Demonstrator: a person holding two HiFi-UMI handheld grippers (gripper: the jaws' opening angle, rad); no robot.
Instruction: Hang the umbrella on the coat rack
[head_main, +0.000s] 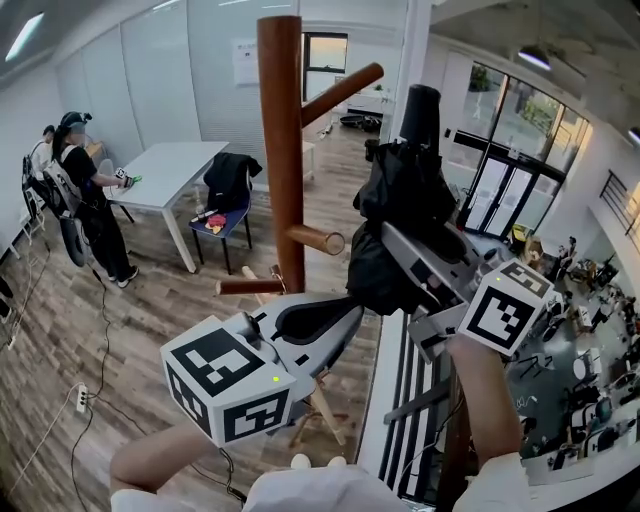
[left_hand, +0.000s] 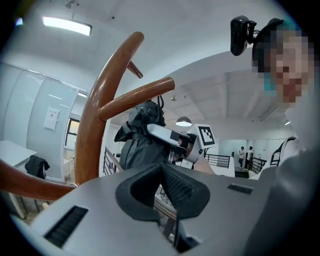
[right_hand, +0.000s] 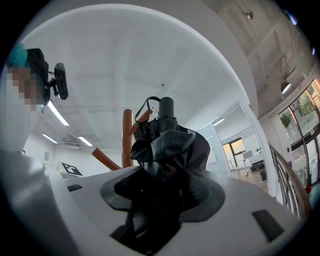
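Note:
A brown wooden coat rack (head_main: 282, 150) with angled pegs stands in the middle of the head view. Just to its right my right gripper (head_main: 395, 245) is shut on a folded black umbrella (head_main: 400, 220), held upright with its handle end at the top. In the right gripper view the umbrella (right_hand: 167, 145) fills the jaws, a thin strap loop (right_hand: 146, 107) sticks up beside its handle, and the rack (right_hand: 126, 135) stands behind. My left gripper (head_main: 345, 310) is lower, near the rack's pole, shut with nothing in it (left_hand: 161, 175). From there the umbrella (left_hand: 140, 140) hangs beside a peg (left_hand: 135, 95).
A white table (head_main: 180, 165) and a chair with a black coat (head_main: 228, 190) stand behind the rack. Two people (head_main: 85, 190) are at the far left. A railing (head_main: 400, 400) runs below the right arm. A cluttered desk (head_main: 590, 380) lies at the right.

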